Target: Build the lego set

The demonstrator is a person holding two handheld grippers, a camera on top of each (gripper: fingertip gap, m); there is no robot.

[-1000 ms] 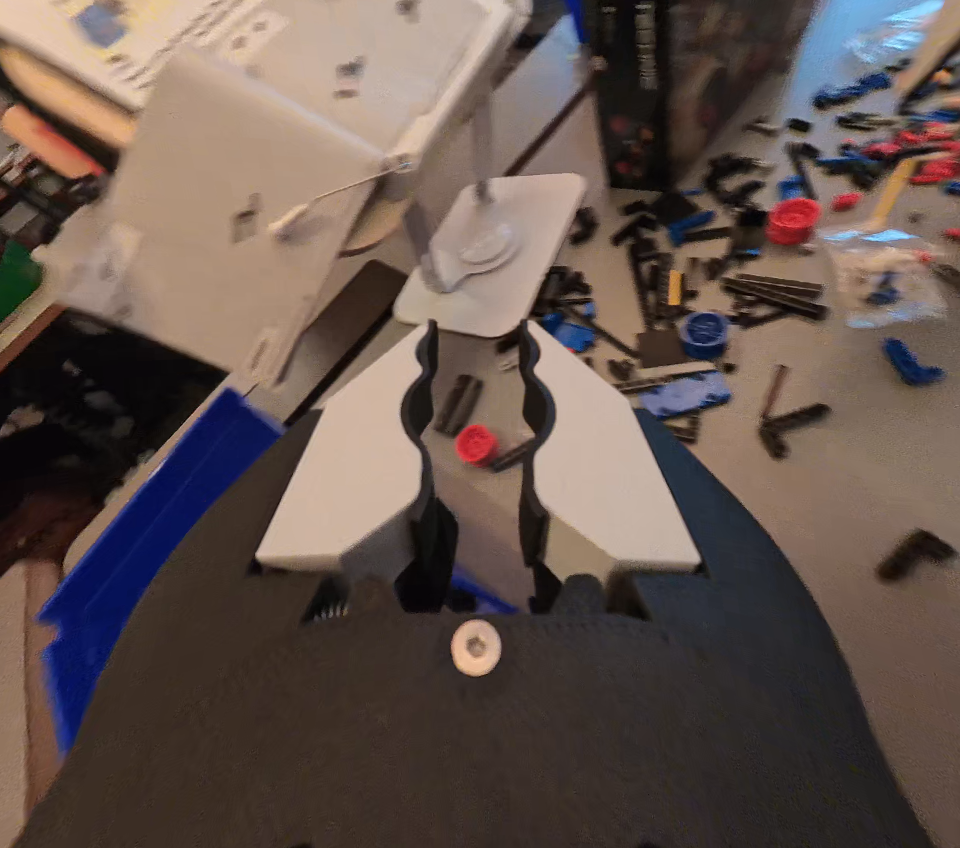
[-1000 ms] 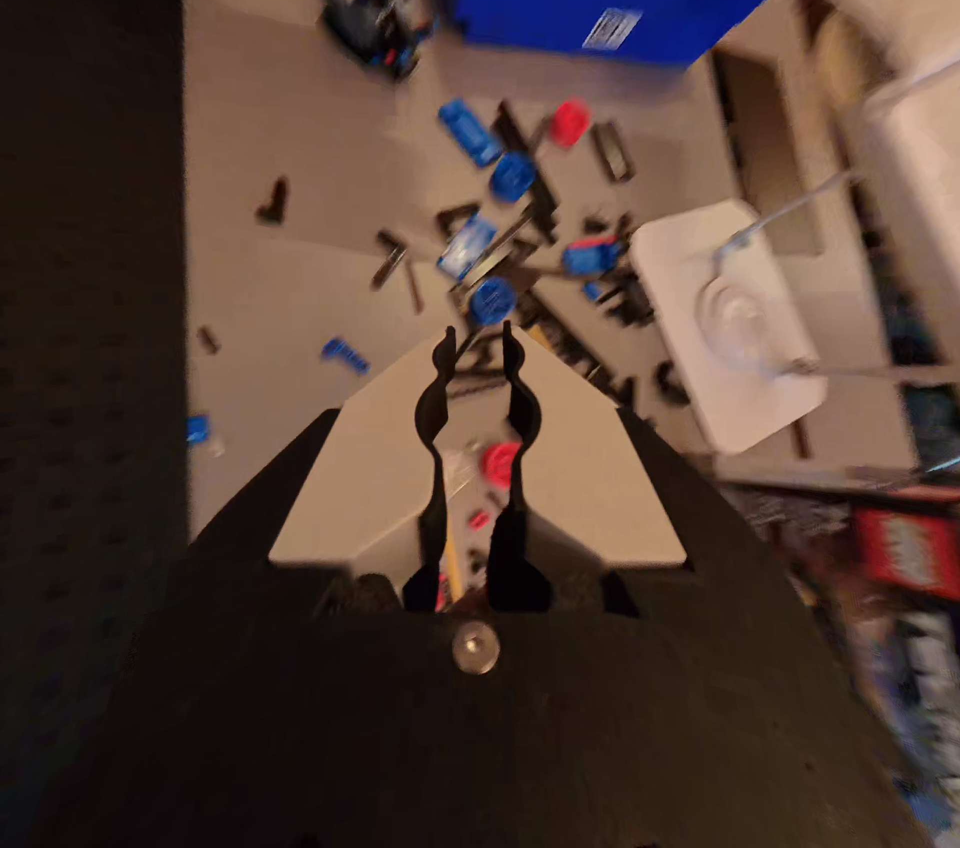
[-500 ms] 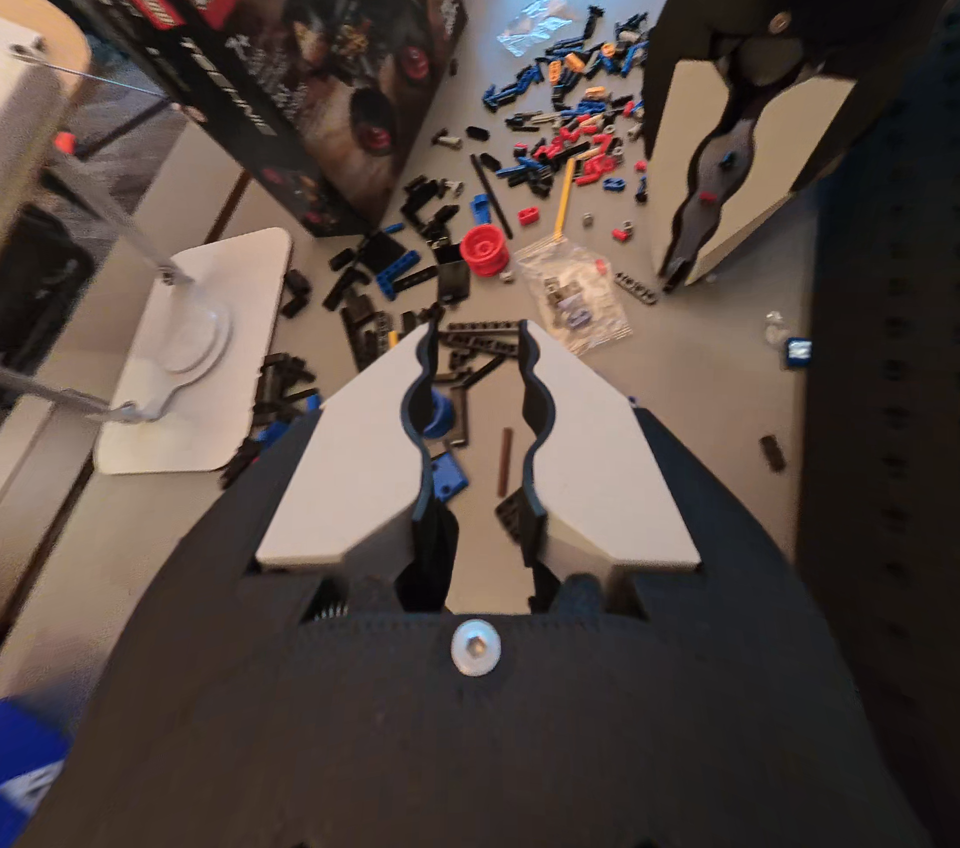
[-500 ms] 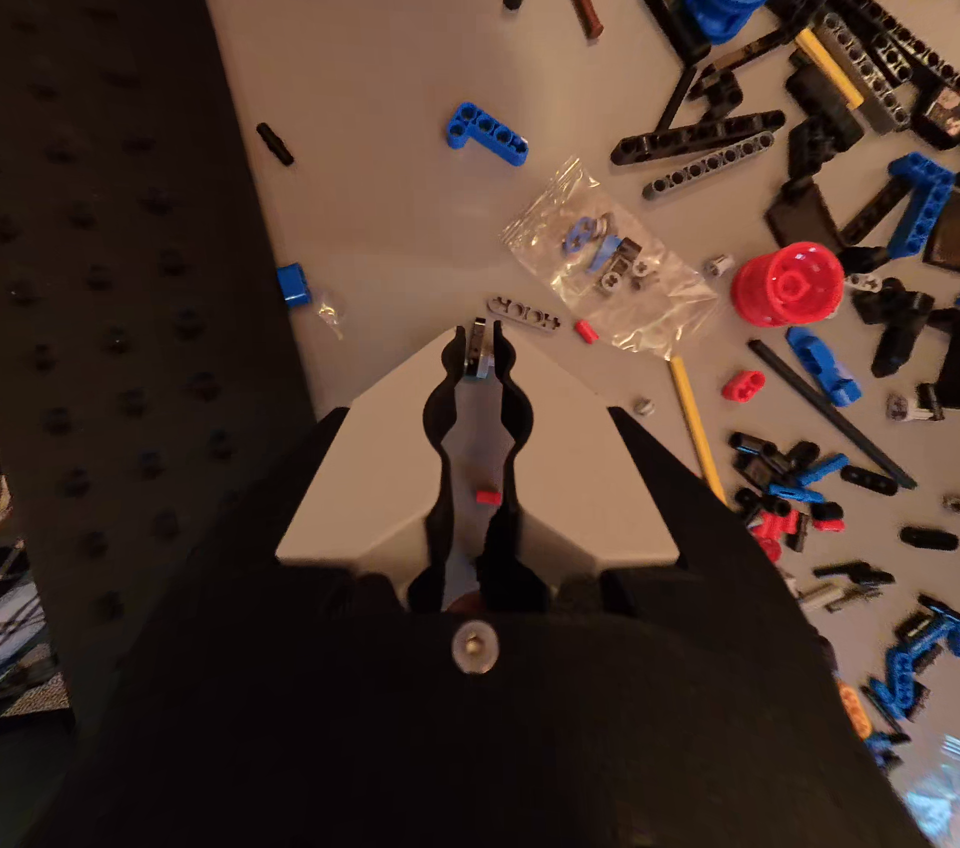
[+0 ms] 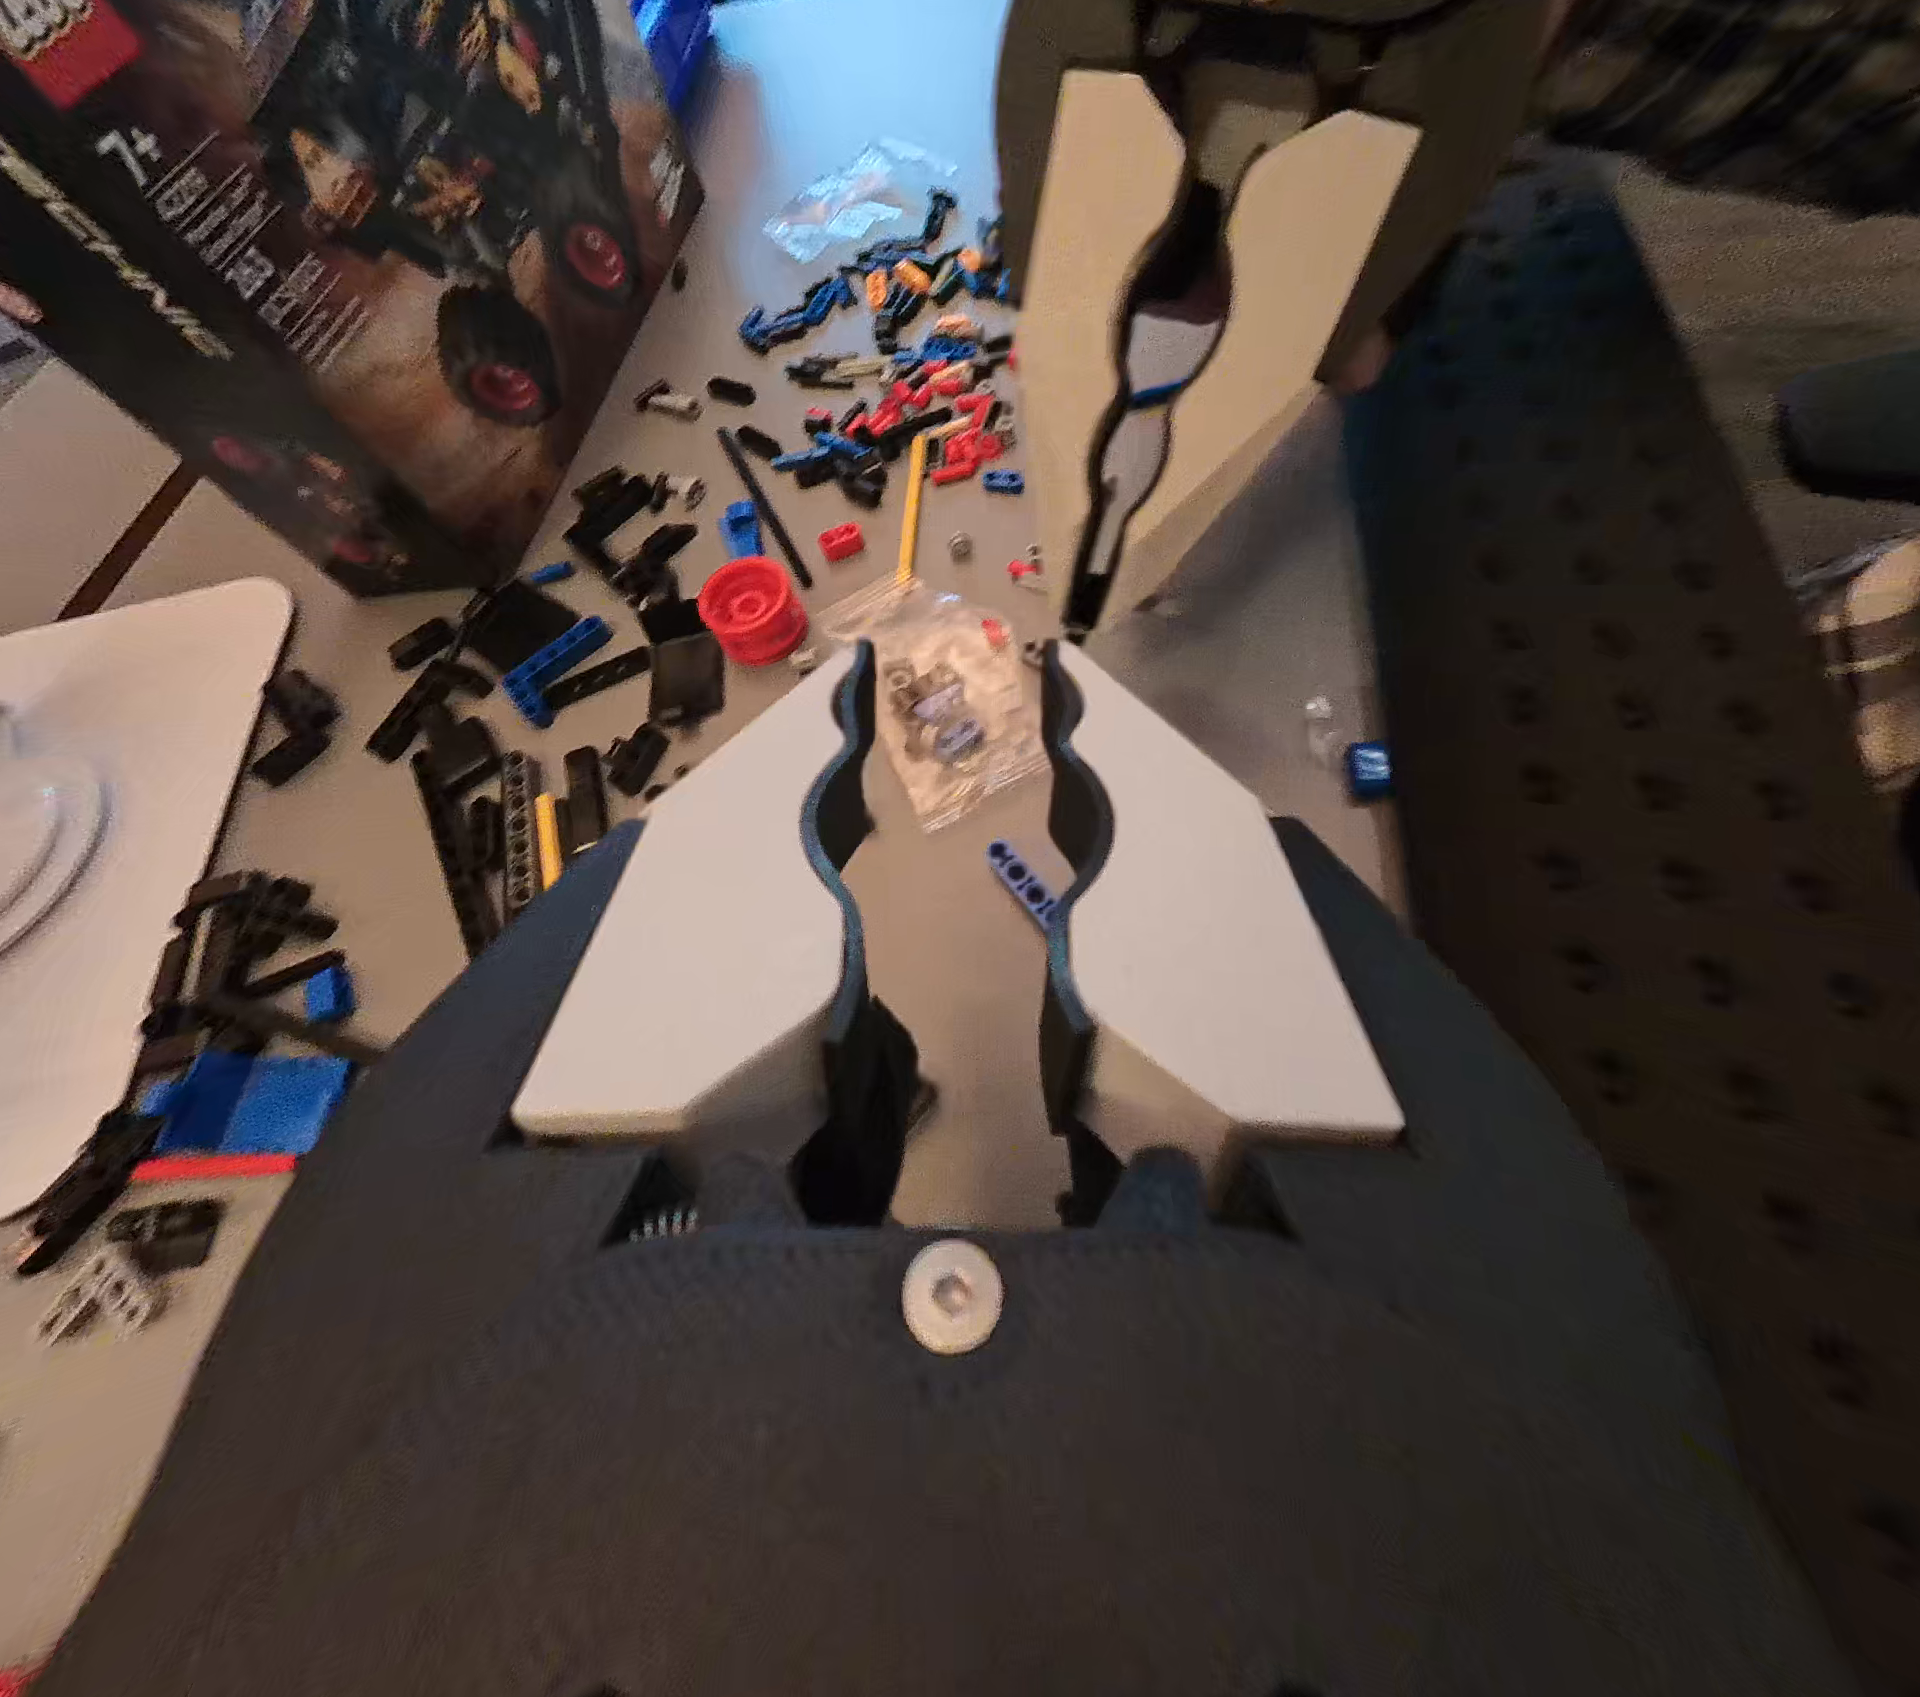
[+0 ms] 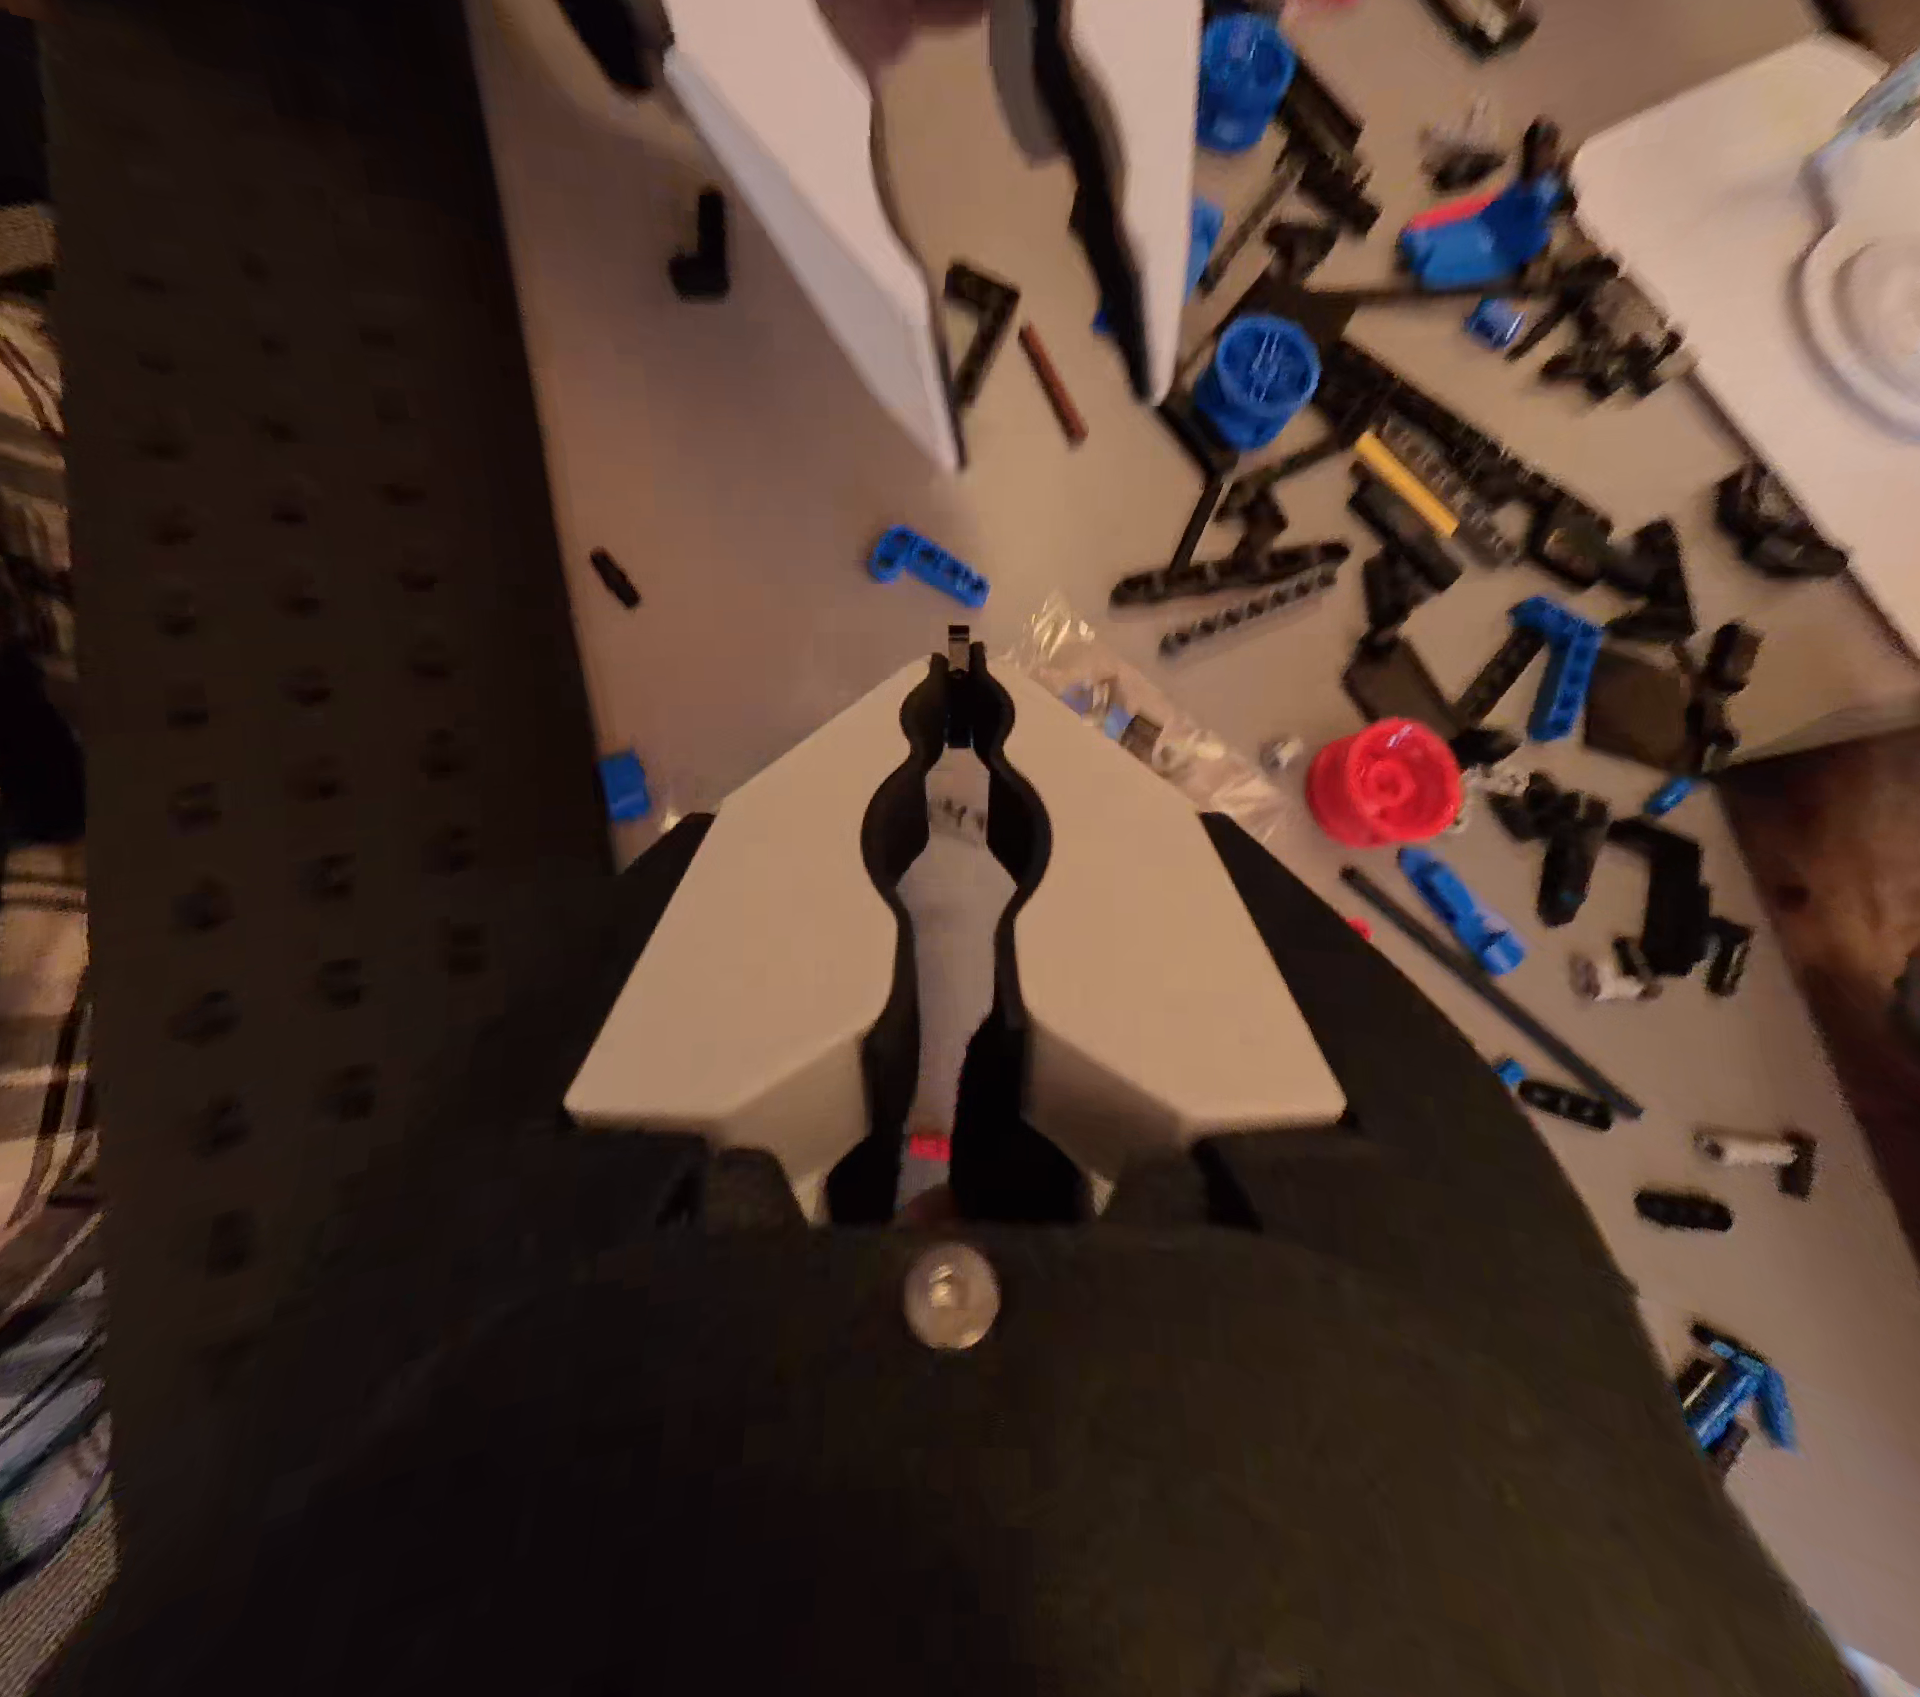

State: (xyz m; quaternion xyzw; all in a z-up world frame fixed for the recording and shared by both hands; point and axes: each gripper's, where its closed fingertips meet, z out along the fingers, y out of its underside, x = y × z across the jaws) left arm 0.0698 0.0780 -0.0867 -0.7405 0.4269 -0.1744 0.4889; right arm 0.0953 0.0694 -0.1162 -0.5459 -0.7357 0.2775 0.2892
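The left hand-held gripper is held low over the worktop, tilted forward, fingers apart, with nothing between them; a clear bag of small parts lies beyond its tips. The right hand-held gripper points down from the opposite side, fingers clamped on a small black piece at the tips. Loose lego parts are scattered across the worktop, with a red wheel beside the bag. The set box stands upright behind them.

My white-and-black grippers work over a grey table strewn with black, blue and red pieces, one red wheel, two blue wheels, a yellow axle.
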